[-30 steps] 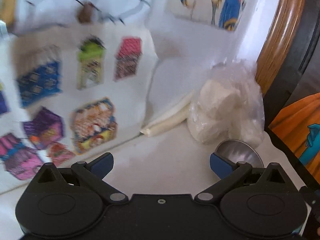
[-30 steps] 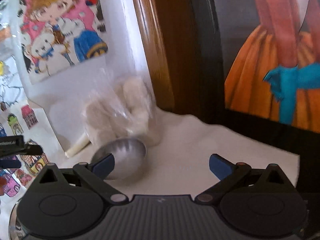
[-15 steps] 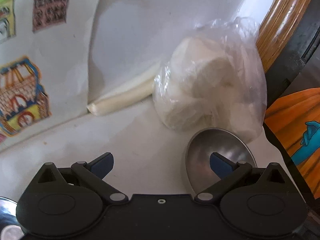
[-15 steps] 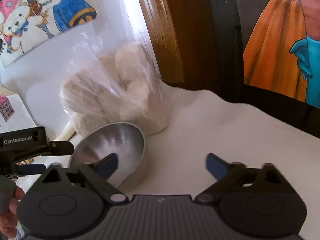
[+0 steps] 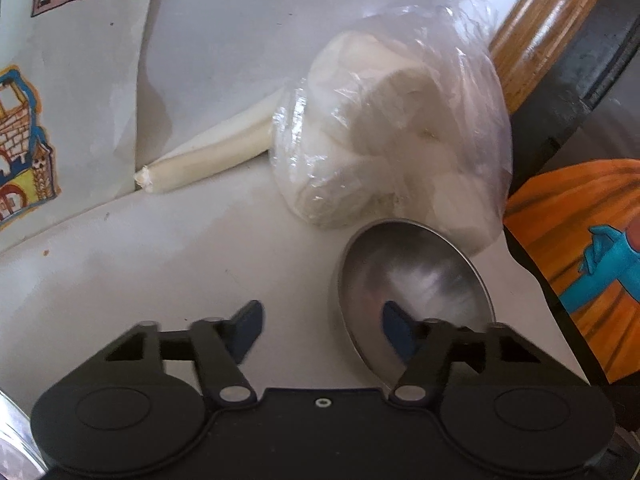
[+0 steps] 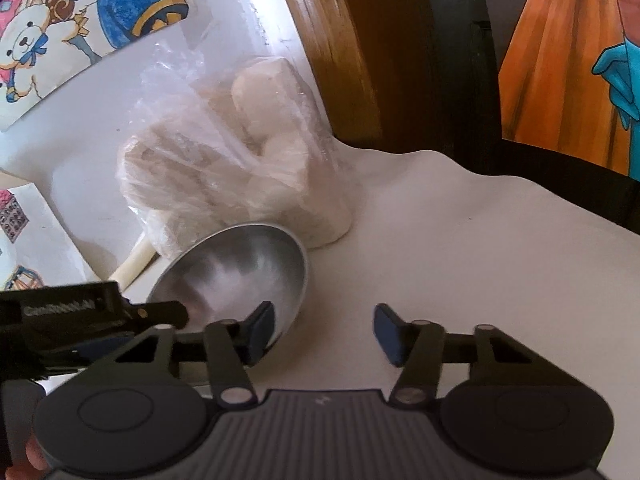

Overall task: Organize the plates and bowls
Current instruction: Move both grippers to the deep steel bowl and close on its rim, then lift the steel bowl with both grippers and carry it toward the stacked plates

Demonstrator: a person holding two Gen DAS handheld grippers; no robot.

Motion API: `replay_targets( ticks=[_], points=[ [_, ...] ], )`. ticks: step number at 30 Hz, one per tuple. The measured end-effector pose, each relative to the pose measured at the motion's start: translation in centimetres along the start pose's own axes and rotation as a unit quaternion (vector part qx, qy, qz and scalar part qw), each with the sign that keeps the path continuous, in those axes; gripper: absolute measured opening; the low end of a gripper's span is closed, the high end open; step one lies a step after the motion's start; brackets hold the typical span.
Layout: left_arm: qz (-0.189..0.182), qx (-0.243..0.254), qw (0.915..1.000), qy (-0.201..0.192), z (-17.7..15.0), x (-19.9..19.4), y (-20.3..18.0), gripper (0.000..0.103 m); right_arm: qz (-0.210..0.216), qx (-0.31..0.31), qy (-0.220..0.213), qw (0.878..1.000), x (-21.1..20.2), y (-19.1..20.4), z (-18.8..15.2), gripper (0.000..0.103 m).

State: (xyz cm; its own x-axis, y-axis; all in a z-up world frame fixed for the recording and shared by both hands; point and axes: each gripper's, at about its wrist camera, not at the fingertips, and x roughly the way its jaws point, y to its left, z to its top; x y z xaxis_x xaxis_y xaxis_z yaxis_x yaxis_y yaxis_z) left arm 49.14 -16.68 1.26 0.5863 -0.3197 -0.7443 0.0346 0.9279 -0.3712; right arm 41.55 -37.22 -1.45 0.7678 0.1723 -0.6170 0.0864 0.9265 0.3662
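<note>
1. White tabletop (image 5: 168,264) fills most of both views and runs back to a wall hung with cartoon sheets; no plates or tidy stack show on it, so the sorting looks barely begun.
2. Behind sits a clear plastic bag (image 5: 392,128) of pale lumps, just beside the task's thing.
3. That thing, a steel bowl (image 5: 416,276), rests on the table tilted toward the bag, not yet lifted.
4. The left gripper (image 5: 322,330) straddles the bowl's near rim, one pad inside, jaws closing but not yet pressing.
5. The right gripper (image 6: 324,332) straddles the opposite rim, also closing, nothing clamped.
6. A grasp, a lift and a placement all appear to remain.
</note>
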Motion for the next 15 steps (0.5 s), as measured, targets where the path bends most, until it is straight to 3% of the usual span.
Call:
replay_targets(
  ticks=[4,7,8,10,15],
  points=[
    [-0.016,0.000,0.9997,0.018,-0.4,0.1,0.2,0.044,0.000,0.006,0.001,1.000,-0.2,0.3,-0.1,0.050],
    [-0.034,0.000,0.9992,0.022,-0.7,0.1,0.4,0.033,0.009,0.016,0.004,1.000,-0.3,0.3,-0.2,0.039],
    [-0.040,0.003,0.9989,0.023,-0.8,-0.1,0.4,0.026,0.012,0.017,0.004,1.000,-0.4,0.4,-0.3,0.033],
    [-0.040,0.011,0.9990,0.019,-1.1,-0.5,0.1,0.024,0.018,0.013,0.002,1.000,-0.6,0.8,-0.4,0.024],
    [-0.039,0.033,0.9987,-0.005,-1.8,-3.4,0.1,0.023,0.013,-0.002,-0.006,1.000,-2.0,2.2,-1.0,0.022]
  ],
)
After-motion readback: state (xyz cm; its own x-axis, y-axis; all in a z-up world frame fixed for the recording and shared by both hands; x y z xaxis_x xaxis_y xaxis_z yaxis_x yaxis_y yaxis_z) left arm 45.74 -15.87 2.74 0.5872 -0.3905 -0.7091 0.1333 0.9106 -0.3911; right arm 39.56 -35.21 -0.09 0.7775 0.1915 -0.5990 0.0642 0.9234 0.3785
